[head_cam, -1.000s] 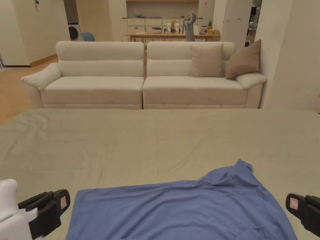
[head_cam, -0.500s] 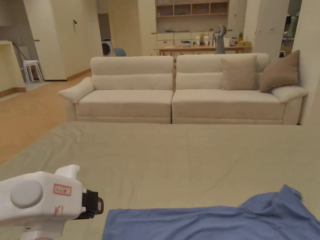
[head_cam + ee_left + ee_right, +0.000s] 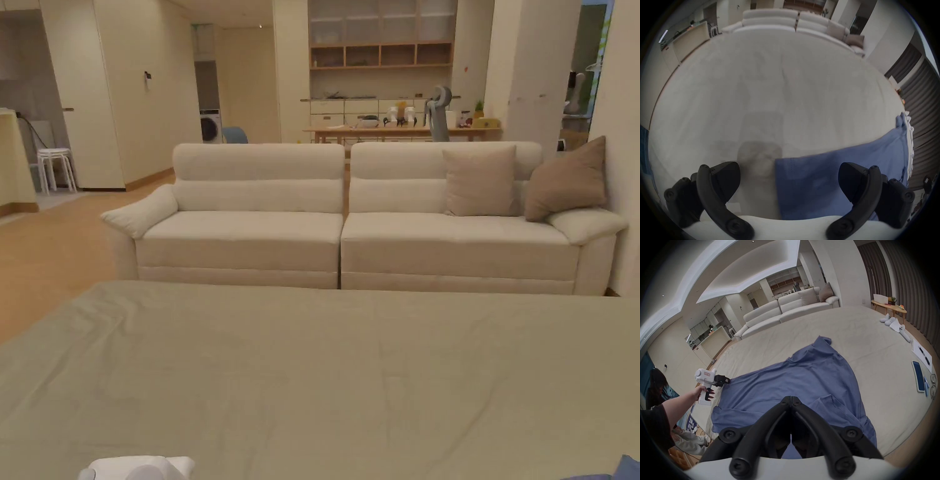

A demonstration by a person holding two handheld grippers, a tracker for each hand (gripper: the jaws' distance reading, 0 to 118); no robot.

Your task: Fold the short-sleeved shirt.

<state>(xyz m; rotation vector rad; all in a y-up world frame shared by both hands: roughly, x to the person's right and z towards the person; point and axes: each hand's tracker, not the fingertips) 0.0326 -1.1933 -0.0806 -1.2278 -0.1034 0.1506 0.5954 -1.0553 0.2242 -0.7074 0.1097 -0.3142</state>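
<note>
Blue shirt point(image 3: 791, 386) lies spread on the bed point(image 3: 859, 331), unfolded. Left tongs point(image 3: 788, 180) are spread wide over its corner edge; right tongs point(image 3: 791, 400) are pressed together, empty, above it. Risk: I close left too shallow and the hem slips or bunches.

A wide bed point(image 3: 843, 331) covered with a smooth pale beige sheet point(image 3: 325, 375) carries everything. A blue short-sleeved shirt point(image 3: 802, 386) lies spread flat on it, directly beneath and ahead of the right hand-held gripper point(image 3: 791, 400), its hem corner just beside the left hand-held gripper point(image 3: 724, 381). To the right of the right hand-held gripper, near the bed's edge, lie a phone point(image 3: 918, 378), a pair of glasses point(image 3: 933, 385) and a white sheet of paper point(image 3: 920, 356) with pens on it. Farther ahead on that side rest white soft toys point(image 3: 894, 324).
</note>
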